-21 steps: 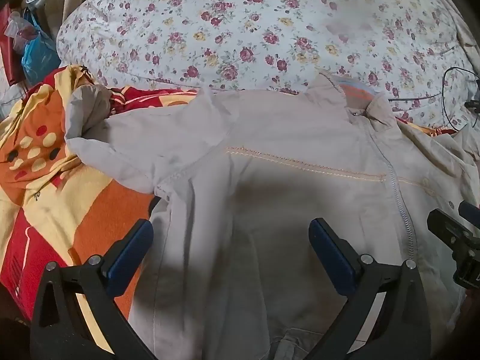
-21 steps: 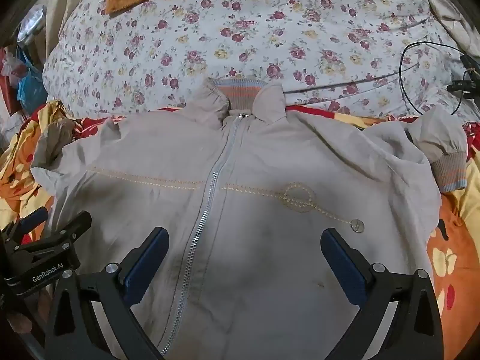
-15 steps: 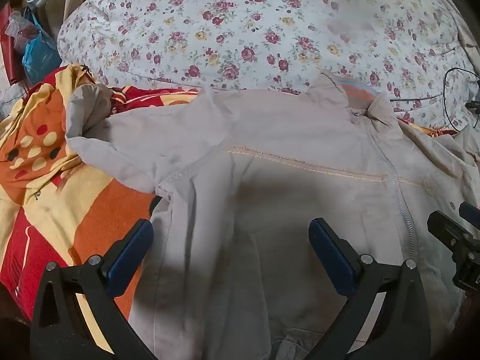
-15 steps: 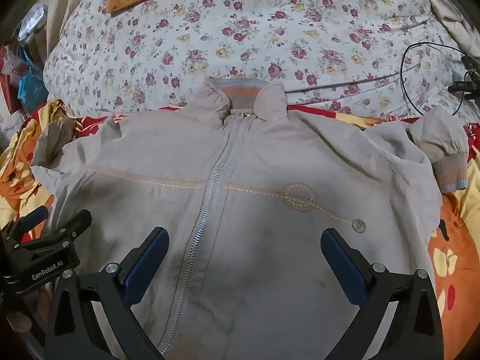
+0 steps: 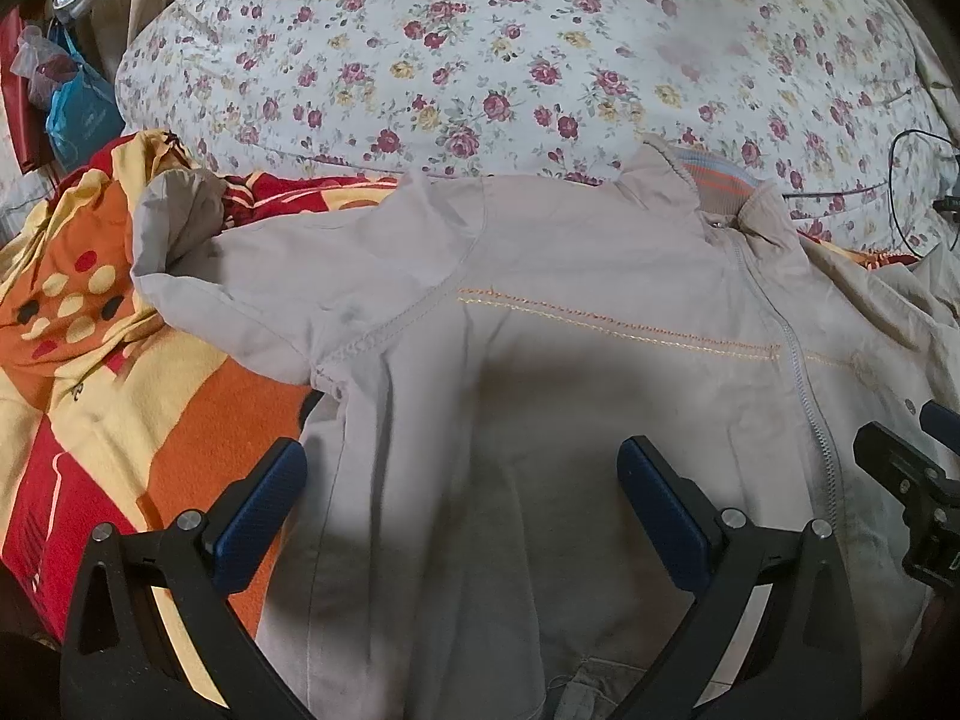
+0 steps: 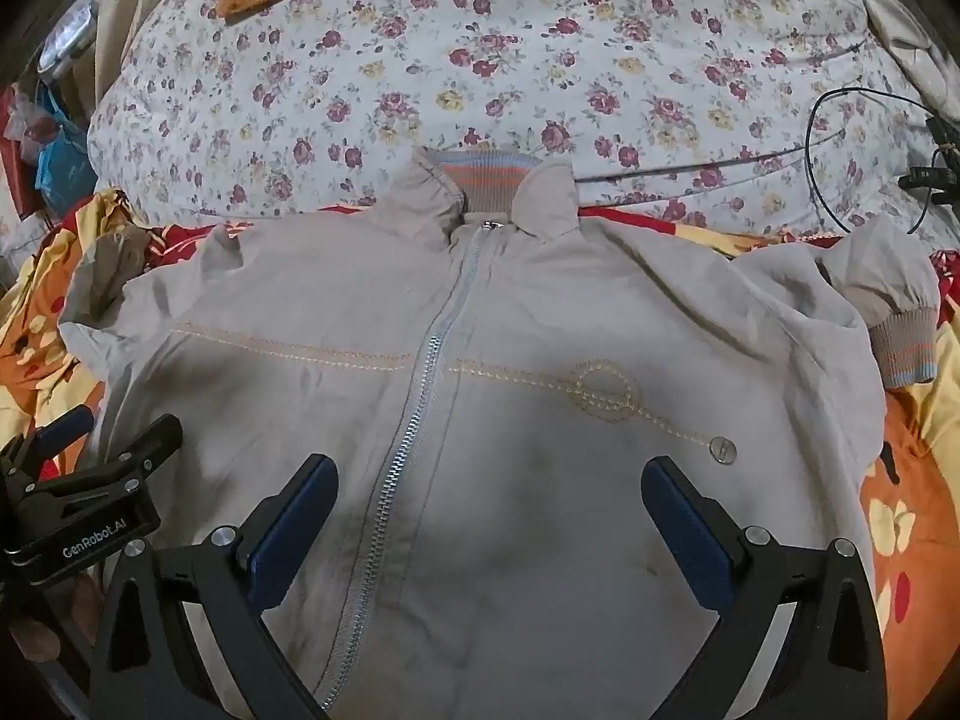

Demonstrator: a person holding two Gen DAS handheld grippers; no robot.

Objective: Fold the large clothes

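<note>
Here the left gripper [image 5: 462, 501] and right gripper [image 6: 489, 519] both stand spread wide and empty above the beige zip jacket [image 6: 480, 420], which lies flat, zipped, filling mid-frame on an orange patterned blanket [image 5: 150, 396], collar toward the floral quilt [image 6: 480, 60] at top.

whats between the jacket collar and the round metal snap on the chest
In the right wrist view, between collar and snap: bare beige jacket cloth crossed by an orange stitched circle.

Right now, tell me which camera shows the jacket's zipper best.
The right wrist view: the zipper runs closed down the jacket from collar to bottom edge, near centre. The left wrist view shows it only near its right edge, foreshortened.
</note>
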